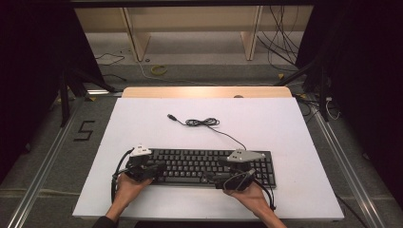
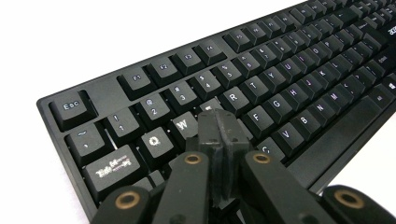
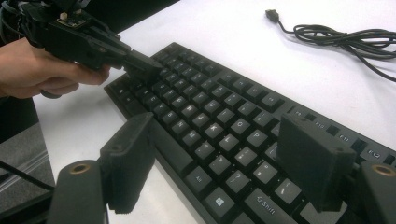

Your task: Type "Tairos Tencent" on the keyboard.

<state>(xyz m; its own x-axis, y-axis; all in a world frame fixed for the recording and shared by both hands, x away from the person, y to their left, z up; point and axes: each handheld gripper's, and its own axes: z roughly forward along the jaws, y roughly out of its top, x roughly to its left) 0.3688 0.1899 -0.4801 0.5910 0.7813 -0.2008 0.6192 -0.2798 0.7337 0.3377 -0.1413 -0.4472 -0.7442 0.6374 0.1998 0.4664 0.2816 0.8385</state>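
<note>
- Two grippers worked over one black keyboard [image 1: 209, 166], which lay flat on the white table [image 1: 294, 128], near its front edge and roughly centred.
- At the keyboard's left end, the left gripper [image 1: 159, 169] had its jaws pressed together with nothing between them; in the left gripper view its closed tips [image 2: 221, 122] sat over the keys just below the W key [image 2: 183, 124] (whether they actually touched a key could not be told).
- Over the right part of the keyboard, the right gripper [image 1: 218, 180] had its jaws spread wide and held nothing; in the right gripper view the letter keys lay between its two pads [image 3: 310, 158].
- From that same view, the left gripper [image 3: 142, 65] pointed down at the far end of the keyboard [image 3: 210, 116], with the person's left hand [image 3: 35, 70] wrapped around its body.
- Beyond the keyboard, its black cable [image 1: 204, 122] lay in a loose bundle on the table, with the USB plug [image 1: 171, 116] at its free end, well apart from both grippers.
</note>
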